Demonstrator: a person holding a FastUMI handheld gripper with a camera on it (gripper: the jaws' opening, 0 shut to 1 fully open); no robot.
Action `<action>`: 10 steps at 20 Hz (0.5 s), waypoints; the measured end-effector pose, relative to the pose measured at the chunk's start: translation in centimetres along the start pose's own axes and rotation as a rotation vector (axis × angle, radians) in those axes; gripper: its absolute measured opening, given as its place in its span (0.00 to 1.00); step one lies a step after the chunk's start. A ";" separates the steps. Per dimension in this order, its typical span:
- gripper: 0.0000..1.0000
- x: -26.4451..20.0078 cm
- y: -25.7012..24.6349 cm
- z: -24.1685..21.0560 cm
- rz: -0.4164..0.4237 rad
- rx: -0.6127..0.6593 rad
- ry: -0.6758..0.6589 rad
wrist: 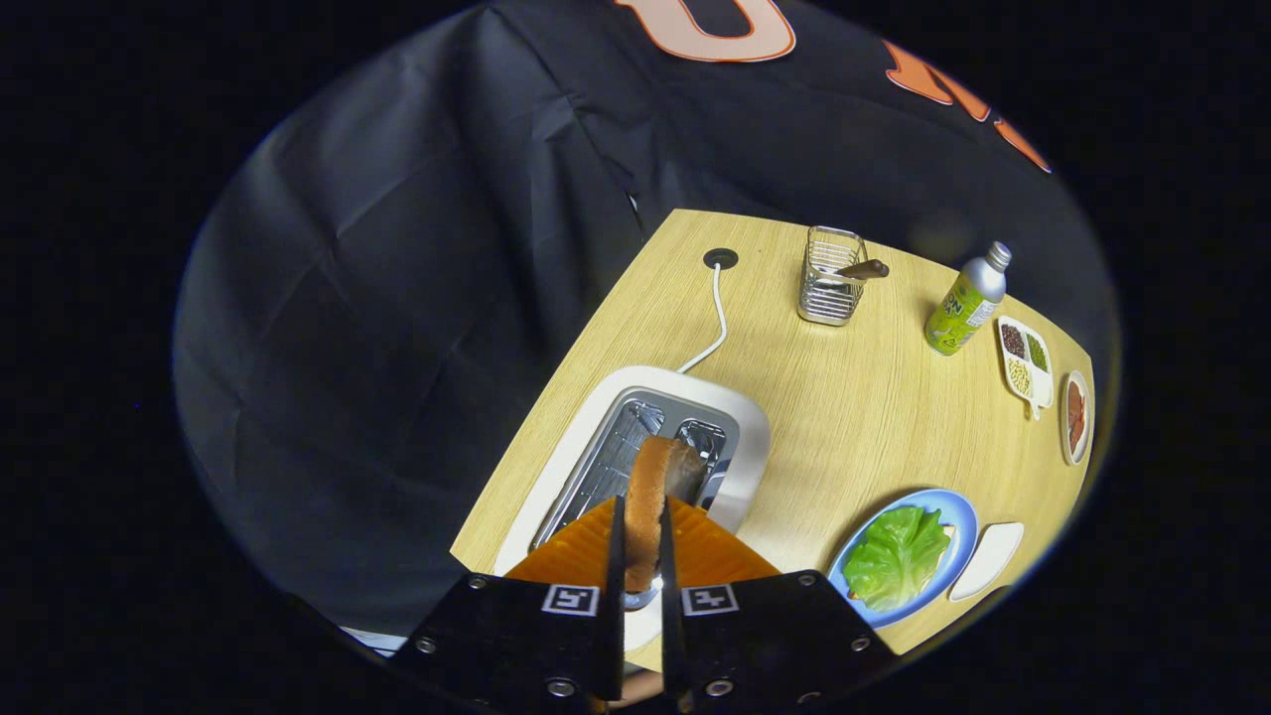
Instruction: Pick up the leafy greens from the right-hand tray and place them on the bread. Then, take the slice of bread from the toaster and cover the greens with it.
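A slice of bread (650,497) is clamped edge-on between the two fingers of the hand-held gripper (638,556) and is held just above the open slots of the toaster (740,417) on the desk (864,397). To the right of the fingers, the leafy greens (897,554) are laid on the blue plate (961,516). Beyond, a wire basket (830,278) and a bottle (965,303) are seen.

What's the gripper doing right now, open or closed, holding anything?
Gripper: closed on the bread slice, held edge-up between both fingers just above the toaster.
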State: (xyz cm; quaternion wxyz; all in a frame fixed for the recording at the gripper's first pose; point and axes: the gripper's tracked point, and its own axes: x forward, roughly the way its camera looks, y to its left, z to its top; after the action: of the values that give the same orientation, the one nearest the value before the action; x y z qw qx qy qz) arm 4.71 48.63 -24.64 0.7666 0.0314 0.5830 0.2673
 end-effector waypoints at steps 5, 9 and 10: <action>0.11 -2.4 0.2 -0.5 0.095 0.038 -0.027; 0.08 -5.6 0.0 0.5 0.176 0.079 -0.102; 0.08 -6.5 0.0 0.8 0.198 0.085 -0.122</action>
State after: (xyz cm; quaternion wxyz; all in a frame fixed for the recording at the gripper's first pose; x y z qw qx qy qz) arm 4.28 45.96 -18.69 0.7685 0.1377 0.5400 0.3145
